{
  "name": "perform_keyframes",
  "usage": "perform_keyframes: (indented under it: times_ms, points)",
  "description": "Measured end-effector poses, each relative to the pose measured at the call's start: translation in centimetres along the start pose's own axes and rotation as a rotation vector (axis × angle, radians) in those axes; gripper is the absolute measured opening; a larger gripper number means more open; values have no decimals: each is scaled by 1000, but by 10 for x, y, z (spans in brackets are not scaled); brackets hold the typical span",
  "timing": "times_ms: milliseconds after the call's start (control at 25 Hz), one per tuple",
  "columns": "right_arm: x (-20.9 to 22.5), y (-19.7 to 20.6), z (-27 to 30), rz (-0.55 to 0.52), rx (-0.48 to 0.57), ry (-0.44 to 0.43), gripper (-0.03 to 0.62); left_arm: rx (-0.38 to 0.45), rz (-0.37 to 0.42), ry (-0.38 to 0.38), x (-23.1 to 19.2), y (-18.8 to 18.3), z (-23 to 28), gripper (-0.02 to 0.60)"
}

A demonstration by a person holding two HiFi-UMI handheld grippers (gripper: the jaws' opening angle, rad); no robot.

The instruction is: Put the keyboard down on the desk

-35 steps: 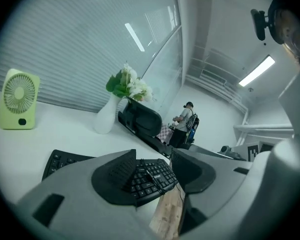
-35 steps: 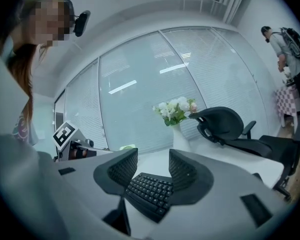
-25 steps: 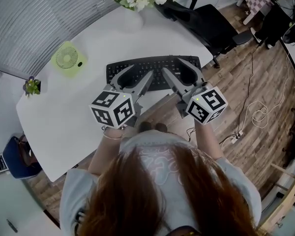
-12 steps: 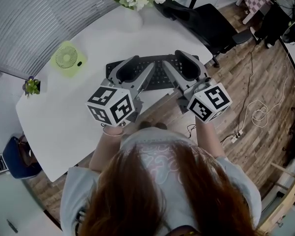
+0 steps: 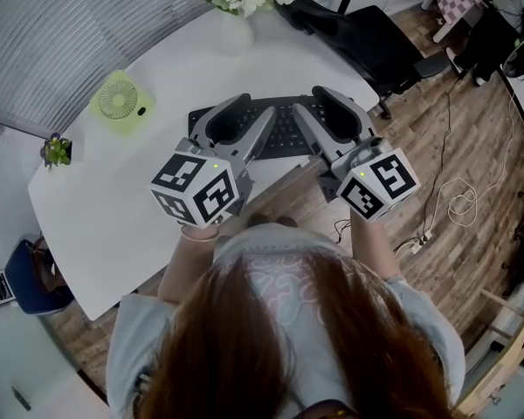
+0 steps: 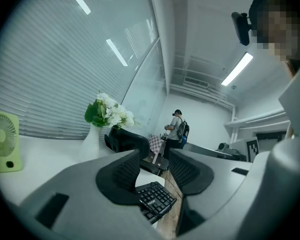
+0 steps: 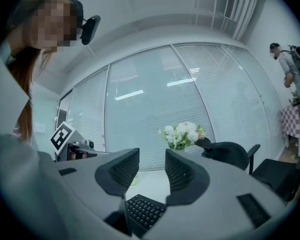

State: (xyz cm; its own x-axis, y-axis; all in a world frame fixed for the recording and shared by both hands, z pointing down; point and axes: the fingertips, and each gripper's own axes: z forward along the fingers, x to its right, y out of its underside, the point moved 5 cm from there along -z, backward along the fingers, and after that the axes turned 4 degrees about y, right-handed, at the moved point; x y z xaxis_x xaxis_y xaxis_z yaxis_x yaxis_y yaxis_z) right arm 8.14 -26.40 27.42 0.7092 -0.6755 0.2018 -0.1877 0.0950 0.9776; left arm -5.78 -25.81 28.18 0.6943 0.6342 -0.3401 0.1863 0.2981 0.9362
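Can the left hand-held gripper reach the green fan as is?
Probably yes: the left hand-held gripper is open and empty, and only bare desk lies between it and the green fan.

Left tool and right tool held side by side ahead of chest, pointing forward, roughly level, tips angled slightly toward each other. Both jaw pairs apart, just been closing a little, nothing between pads. Left forearm, right forearm raised.
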Motion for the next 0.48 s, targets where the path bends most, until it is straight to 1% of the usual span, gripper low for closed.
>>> perform_keyframes:
  times_ms: [80,160,280,400,480]
  points:
    - [-1,-1,0,-15,-1,6,149,11,19,-10,1,-3,-1,136]
    - [-1,-2,-1,-16,4,10,120,13,40,-19,2,-4,-1,122]
    - [1,-6,-2,2,22,14,98,16,61,-23,5,-6,1,94]
    - [1,-7,-3,-13,24,21,80,17,56,-21,6,-5,2,73]
    - [1,-8,-3,-21,23,23,70,21,55,-27,6,-5,1,41]
